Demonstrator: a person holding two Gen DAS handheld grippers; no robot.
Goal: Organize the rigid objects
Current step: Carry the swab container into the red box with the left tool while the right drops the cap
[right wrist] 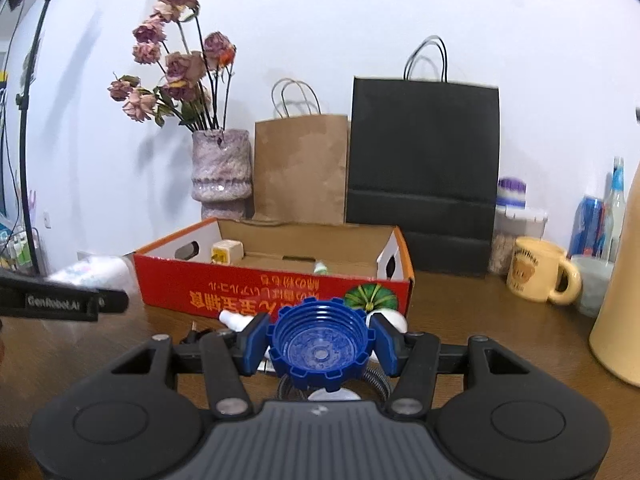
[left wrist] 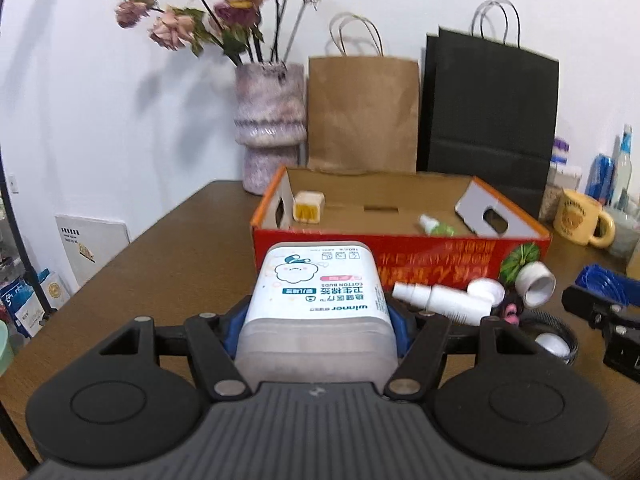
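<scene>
My left gripper (left wrist: 316,320) is shut on a white cotton bud box (left wrist: 316,300), held above the wooden table in front of the red cardboard box (left wrist: 400,260). My right gripper (right wrist: 320,344) is shut on a blue ridged cap (right wrist: 320,348), hollow side facing the camera, just before the same red cardboard box (right wrist: 248,284). Inside the box lie a small yellow cube (left wrist: 308,206) and a green-and-white bottle (left wrist: 434,224). In the left wrist view the right gripper with the blue cap (left wrist: 604,284) shows at the right edge.
A white spray bottle (left wrist: 444,300), a white cap (left wrist: 536,278) and a black coiled cord (left wrist: 560,332) lie on the table by the box. Behind stand a vase of dried flowers (left wrist: 272,128), a brown bag (left wrist: 362,116) and a black bag (left wrist: 488,120). A yellow mug (right wrist: 540,276) and bottles stand right.
</scene>
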